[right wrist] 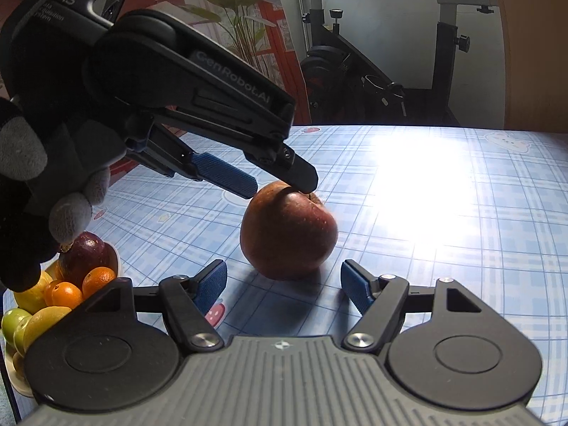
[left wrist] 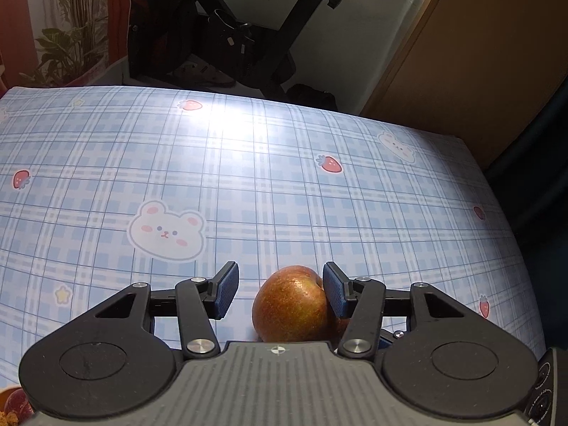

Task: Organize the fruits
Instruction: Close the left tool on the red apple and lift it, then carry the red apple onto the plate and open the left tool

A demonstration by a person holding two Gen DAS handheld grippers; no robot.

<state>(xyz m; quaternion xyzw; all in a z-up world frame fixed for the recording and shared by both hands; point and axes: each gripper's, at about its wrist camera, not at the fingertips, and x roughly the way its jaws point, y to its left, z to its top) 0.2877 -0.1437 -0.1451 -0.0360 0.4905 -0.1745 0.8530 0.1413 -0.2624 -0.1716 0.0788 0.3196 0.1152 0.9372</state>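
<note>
A red-brown apple (left wrist: 291, 309) lies on the blue plaid tablecloth (left wrist: 248, 163). In the left wrist view it sits between the fingers of my left gripper (left wrist: 280, 284). The right pad (left wrist: 335, 293) touches its side, while the left pad stands clear of it, so the jaws are open. The right wrist view shows the same apple (right wrist: 287, 234) with the left gripper (right wrist: 278, 189) reaching down over its top from the upper left, held by a gloved hand (right wrist: 21, 163). My right gripper (right wrist: 284, 266) is open just short of the apple, with nothing between its fingers.
A bowl (right wrist: 17, 376) at the table's near left holds oranges (right wrist: 65, 294), yellow and green fruits and a dark red fruit (right wrist: 85, 255). Beyond the table's far edge are an exercise bike (right wrist: 390, 71) and a potted plant (right wrist: 241, 17). A wooden panel (left wrist: 479, 64) rises on the right.
</note>
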